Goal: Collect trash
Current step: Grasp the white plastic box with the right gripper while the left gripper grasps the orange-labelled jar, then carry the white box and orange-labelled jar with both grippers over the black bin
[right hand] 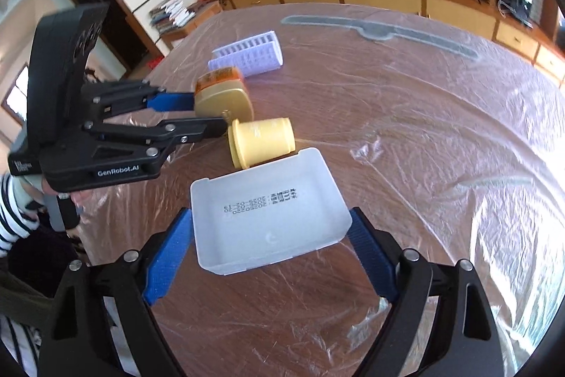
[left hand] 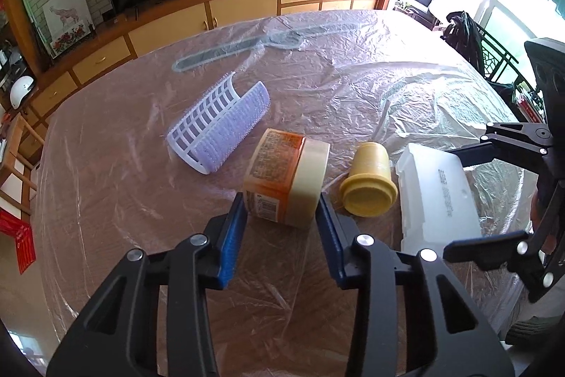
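Blue-padded fingers [left hand: 233,235] of the left gripper [left hand: 282,228] straddle an orange-labelled tub [left hand: 282,175], unclosed, while the right gripper [right hand: 272,257], equally spread, brackets a white tray [right hand: 268,211] on the desk [right hand: 423,129] for collection.

On the bench [left hand: 106,165], 4 items lie in a row: the ribbed cover [left hand: 217,126] leftmost, then the tub [left hand: 286,175], the cup [left hand: 369,181] and the tray [left hand: 438,196] rightmost.
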{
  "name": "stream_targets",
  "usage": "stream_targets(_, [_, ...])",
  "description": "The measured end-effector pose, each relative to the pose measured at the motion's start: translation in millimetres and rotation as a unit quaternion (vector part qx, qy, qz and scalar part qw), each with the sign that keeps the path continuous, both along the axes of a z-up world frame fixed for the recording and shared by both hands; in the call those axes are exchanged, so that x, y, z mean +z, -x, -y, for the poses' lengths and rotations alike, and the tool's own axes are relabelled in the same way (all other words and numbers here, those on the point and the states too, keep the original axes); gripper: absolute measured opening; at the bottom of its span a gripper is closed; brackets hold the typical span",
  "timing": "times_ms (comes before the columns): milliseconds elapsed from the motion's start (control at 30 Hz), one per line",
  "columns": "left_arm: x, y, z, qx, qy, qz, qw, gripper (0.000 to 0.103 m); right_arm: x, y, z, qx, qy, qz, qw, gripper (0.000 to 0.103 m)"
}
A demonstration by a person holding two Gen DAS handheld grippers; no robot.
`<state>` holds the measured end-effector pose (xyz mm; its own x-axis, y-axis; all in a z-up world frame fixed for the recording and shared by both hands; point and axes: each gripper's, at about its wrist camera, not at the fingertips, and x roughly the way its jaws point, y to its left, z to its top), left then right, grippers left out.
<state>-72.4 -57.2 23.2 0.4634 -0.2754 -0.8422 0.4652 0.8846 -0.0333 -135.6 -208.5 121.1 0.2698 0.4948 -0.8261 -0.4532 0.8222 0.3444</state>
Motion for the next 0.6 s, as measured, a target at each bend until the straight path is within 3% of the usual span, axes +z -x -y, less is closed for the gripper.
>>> stream_targets(233, [8, 9, -6, 0.009, 0.018, -0.001, 0.9998, 0.041, 7, 7, 15, -0.028, -0.034, -0.009, 0.999, 0.085])
stream_targets(600, [13, 24, -10, 0.018, 0.031, 0.001, 0.9994, 0.040, 7, 19, 20, -0.035, -0.037, -0.010, 0.999, 0.085])
